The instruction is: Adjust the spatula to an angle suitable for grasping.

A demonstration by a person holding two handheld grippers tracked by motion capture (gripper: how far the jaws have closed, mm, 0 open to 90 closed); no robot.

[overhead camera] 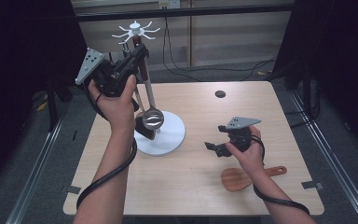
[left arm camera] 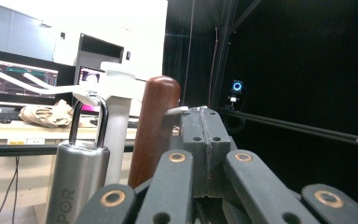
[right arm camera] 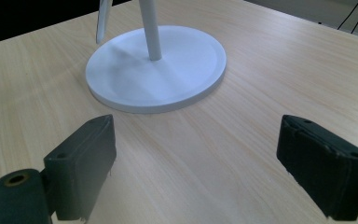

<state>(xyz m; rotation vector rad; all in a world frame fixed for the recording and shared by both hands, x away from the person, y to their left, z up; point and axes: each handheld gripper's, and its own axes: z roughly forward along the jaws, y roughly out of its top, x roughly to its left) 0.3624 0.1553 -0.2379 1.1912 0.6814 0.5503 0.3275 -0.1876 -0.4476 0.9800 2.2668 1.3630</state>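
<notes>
A person lifts the left claw [overhead camera: 137,52], jaws pressed together beside a brown-handled ladle [overhead camera: 152,117], up near the hooks of the white utensil stand [overhead camera: 168,133]. The ladle hangs against the stand's pole. The right claw [overhead camera: 216,147] rests spread apart right of the stand, near a wooden spatula [overhead camera: 237,178]; it looks next to be hung.

Both forearms are bare, no sleeves. Each hand carries a black claw with a grey three-cornered plate dotted with small holes on top and a thick black cable trailing down. The left claw [left arm camera: 205,135] has dark grey links with brass-coloured rivets; the right claw [right arm camera: 193,175] has blocky black pads.
</notes>
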